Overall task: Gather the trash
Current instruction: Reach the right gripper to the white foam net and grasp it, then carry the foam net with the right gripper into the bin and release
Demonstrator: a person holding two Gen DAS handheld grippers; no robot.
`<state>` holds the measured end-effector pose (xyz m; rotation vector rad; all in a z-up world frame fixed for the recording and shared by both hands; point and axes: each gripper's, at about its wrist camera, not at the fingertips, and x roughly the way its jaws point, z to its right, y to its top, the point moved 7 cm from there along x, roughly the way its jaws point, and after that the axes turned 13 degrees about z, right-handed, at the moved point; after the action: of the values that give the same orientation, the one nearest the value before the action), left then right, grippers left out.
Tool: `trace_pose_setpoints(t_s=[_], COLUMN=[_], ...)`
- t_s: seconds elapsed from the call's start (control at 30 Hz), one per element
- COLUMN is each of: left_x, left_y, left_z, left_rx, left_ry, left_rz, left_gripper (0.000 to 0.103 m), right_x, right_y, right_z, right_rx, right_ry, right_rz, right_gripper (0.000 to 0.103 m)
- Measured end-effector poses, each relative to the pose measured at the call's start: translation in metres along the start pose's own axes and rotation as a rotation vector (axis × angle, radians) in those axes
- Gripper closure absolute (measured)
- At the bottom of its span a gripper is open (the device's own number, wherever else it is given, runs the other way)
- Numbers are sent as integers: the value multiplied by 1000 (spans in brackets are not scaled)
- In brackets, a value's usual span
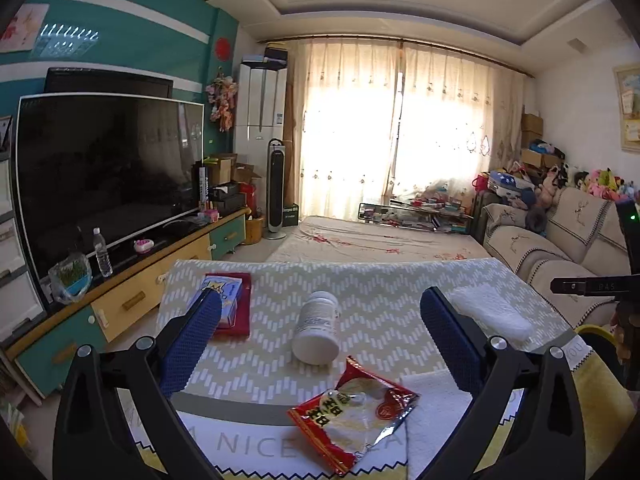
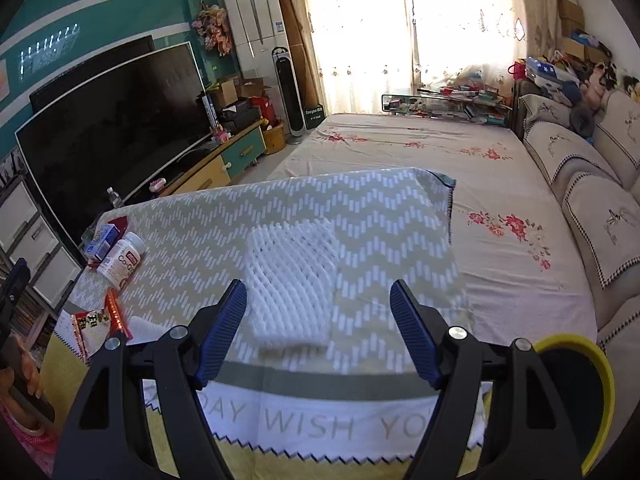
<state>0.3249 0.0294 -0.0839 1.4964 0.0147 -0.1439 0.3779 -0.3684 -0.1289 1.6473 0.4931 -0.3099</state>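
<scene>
From my left tongs (image 1: 320,320) I look across the desk (image 1: 380,280), covered by a chevron-patterned cloth, and their jaws stand wide apart with nothing between the pads. Just ahead and between them lies one white pill bottle (image 1: 318,330) on its side, bottom toward me. Nearer to me, touching a white paper sheet (image 1: 432,412), sits one red and white snack wrapper (image 1: 352,412), torn open. Behind my left finger I see one blue carton (image 1: 224,300) resting on a red packet (image 1: 240,304). One white foam net sleeve (image 1: 492,312) lies off to the right, beyond my right finger.

My right tongs (image 2: 318,308) are also apart and empty, hanging over that same foam sleeve (image 2: 292,280), which fills the space ahead of the pads; whether they touch it I cannot tell. A yellow-rimmed bin (image 2: 576,400) shows at the lower right, beside the desk edge.

Around the desk: a large dark television (image 1: 108,176) on a low cabinet to the left, one water bottle (image 1: 102,252) on it, a sofa (image 1: 560,248) to the right, and a curtained window (image 1: 400,132) straight ahead.
</scene>
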Motion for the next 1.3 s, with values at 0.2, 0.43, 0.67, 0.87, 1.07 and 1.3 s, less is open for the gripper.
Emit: trace_pose_setpoints(t_s=[0.2, 0.43, 0.67, 0.87, 1.07, 1.3], left_x=[-4, -4, -4, -3, -1, 1], left_y=[-4, -8, -12, -15, -20, -26], left_z=[-5, -7, -1, 9, 14, 22], left_rx=[-17, -52, -35, -19, -22, -52], left_ry=[30, 17, -1, -28, -71, -130], left_rz=[23, 17, 4, -11, -50, -111], left_gripper=[5, 5, 5, 5, 5, 5], right_x=[48, 62, 57, 49, 21, -67], right_y=[-26, -53, -49, -42, -18, 6], right_z=[-13, -16, -13, -6, 1, 42], right_rx=[-44, -59, -52, -9, 42, 27], right_ry=[-20, -6, -3, 13, 17, -59], right_rz=[-89, -159, -143, -126, -53, 64], right_gripper=[33, 46, 86, 90, 90, 90])
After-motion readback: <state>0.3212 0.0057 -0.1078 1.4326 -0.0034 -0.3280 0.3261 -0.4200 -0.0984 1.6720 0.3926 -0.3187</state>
